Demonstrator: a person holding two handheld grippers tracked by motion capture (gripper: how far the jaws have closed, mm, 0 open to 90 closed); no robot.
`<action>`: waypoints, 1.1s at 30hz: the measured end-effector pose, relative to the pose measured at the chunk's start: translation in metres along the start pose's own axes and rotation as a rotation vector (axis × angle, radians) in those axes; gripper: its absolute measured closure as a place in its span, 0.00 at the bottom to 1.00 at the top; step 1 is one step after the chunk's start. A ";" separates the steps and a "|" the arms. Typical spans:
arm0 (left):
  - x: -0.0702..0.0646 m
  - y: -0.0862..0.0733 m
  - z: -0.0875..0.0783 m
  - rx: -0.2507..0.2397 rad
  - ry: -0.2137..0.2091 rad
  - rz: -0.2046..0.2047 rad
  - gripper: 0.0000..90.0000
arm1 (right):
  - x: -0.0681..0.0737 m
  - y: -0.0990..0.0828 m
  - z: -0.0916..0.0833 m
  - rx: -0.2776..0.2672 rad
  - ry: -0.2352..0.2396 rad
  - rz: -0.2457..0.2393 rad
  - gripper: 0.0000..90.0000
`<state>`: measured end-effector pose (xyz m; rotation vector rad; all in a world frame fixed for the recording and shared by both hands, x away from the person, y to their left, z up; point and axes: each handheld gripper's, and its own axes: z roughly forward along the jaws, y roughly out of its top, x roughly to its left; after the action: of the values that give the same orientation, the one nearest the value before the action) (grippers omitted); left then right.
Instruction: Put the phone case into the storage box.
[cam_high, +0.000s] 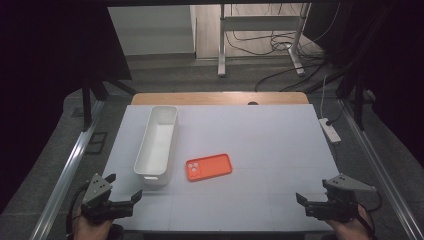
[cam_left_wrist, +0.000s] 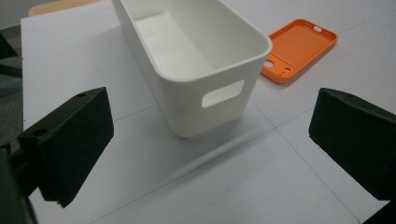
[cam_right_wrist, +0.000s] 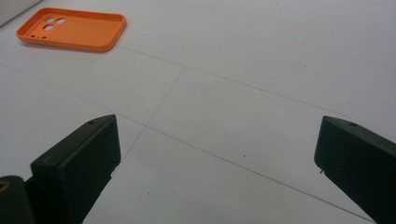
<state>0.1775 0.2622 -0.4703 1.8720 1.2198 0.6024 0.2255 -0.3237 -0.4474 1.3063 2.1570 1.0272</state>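
Nothing was done yet: the orange phone case (cam_high: 209, 167) lay flat just right of the white bin (cam_high: 156, 144), which looked empty (its far end less clear). Left gripper (cam_high: 123, 187) and right gripper (cam_high: 312, 192) waited nearer the person, jaws spread, holding nothing.

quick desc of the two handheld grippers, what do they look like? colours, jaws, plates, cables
Both are black two-jaw units. The left gripper and right gripper each carry a grey three-cornered plate on top, with small dark holes visible on the left one. The jaws are blocky matte black with slanted tips and small screw holes. A dark cable trails from each beside the hand. No sleeves visible.
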 end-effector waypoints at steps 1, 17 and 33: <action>0.000 0.000 0.000 0.005 0.000 0.001 0.01 | 0.000 0.000 0.000 0.003 -0.003 -0.006 0.01; -0.003 0.002 0.004 0.041 -0.002 0.032 0.02 | 0.001 0.001 0.003 0.029 0.011 -0.017 0.00; -0.004 0.002 0.004 0.048 -0.003 0.052 0.02 | 0.000 0.003 0.006 0.052 0.050 -0.015 0.00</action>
<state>0.1800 0.2566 -0.4712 1.9490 1.1967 0.6024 0.2315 -0.3200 -0.4489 1.2985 2.2408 1.0147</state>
